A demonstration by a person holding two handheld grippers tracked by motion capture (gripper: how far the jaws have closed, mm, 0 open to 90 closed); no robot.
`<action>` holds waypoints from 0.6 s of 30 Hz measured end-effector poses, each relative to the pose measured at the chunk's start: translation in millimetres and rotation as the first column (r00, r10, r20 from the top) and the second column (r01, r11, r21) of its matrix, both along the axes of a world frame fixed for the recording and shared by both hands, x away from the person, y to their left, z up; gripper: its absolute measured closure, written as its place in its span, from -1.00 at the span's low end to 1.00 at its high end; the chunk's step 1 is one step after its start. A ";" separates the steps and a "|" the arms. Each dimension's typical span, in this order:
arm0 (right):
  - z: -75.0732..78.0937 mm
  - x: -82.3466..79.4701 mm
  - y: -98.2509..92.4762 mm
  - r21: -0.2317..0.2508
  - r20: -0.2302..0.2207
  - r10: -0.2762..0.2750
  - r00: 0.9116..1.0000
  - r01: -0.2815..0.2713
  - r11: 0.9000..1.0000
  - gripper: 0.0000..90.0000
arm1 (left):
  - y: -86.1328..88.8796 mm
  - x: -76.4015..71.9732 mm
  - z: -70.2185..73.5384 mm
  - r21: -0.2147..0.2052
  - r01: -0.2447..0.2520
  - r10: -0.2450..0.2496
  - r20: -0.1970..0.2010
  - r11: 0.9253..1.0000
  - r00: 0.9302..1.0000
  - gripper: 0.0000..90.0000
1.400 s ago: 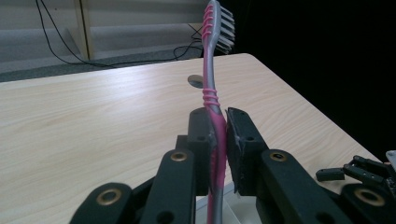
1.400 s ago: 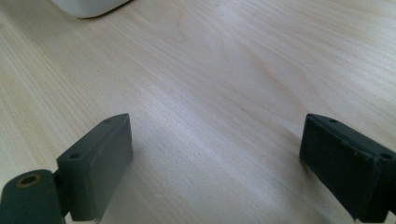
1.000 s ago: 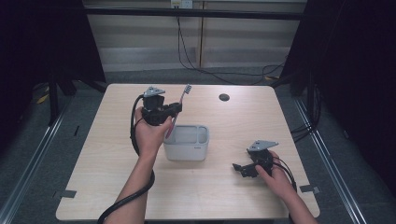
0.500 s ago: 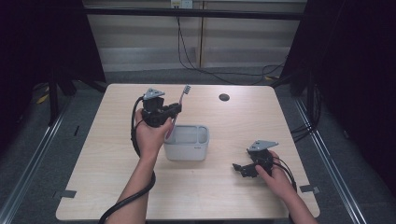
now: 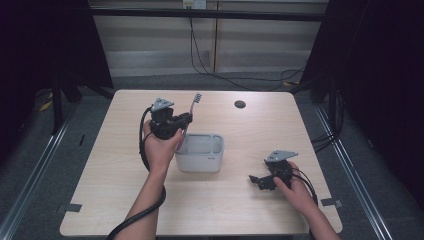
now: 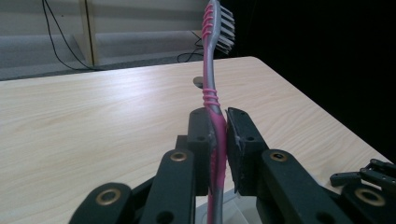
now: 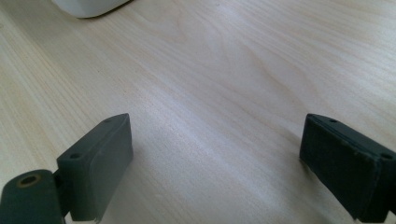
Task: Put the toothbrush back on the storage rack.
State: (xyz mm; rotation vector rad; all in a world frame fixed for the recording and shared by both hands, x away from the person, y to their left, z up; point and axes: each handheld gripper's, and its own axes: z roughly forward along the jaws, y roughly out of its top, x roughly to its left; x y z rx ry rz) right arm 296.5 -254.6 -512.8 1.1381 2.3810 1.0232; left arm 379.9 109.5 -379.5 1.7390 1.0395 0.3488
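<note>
White tub (image 5: 201, 159) sits mid table (image 5: 260, 125), two pockets inside. Can't tell what is in them. My left gripper (image 6: 219, 140) holds pink and grey toothbrush (image 6: 211, 88) tight by its handle. Brush stands up, bristles on top, low end just over tub's left side. My right gripper (image 7: 215, 172) rests low by table, right of tub, jaws wide apart, holding nothing.
</note>
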 end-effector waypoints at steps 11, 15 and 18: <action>0.0 -0.1 0.0 0.000 -0.001 -0.001 1.000 0.001 1.000 -0.80 | 6.6 -3.0 -4.2 -0.003 -0.007 0.007 -0.005 1.000 1.000 0.78; 0.0 0.0 0.0 0.000 0.000 0.000 1.000 0.000 1.000 -0.80 | 7.2 -5.1 -3.8 0.003 -0.008 0.008 -0.004 1.000 1.000 0.78; 0.0 -0.1 0.1 0.001 -0.001 -0.001 1.000 0.001 1.000 -0.80 | 8.6 -7.0 -3.9 0.008 -0.005 0.006 -0.008 1.000 1.000 0.78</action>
